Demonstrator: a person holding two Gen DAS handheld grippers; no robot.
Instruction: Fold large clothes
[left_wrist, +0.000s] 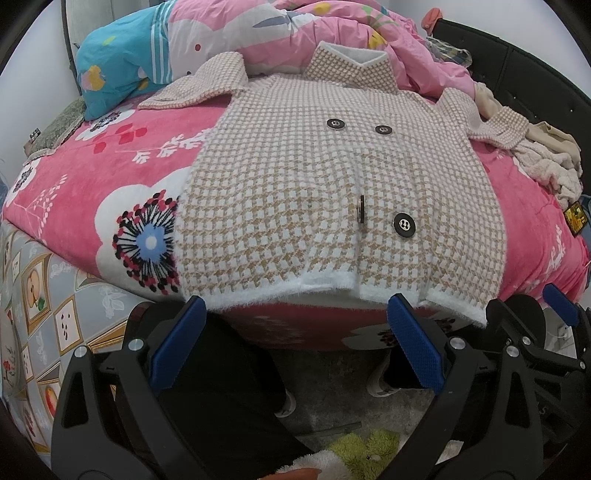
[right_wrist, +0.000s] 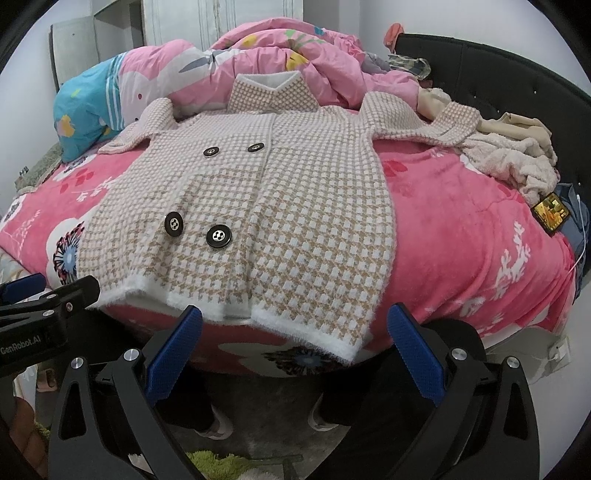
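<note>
A beige and white houndstooth coat with black buttons lies spread flat, front up, on a pink floral blanket, collar at the far end, white fuzzy hem hanging over the near edge. It also shows in the right wrist view. My left gripper is open and empty just below the hem. My right gripper is open and empty below the hem's right part. The right gripper also shows in the left wrist view, and the left gripper in the right wrist view.
A heap of pink bedding and a blue pillow lie behind the collar. Cream clothes and a phone lie at the bed's right, by a black headboard. Legs and feet stand on the grey floor.
</note>
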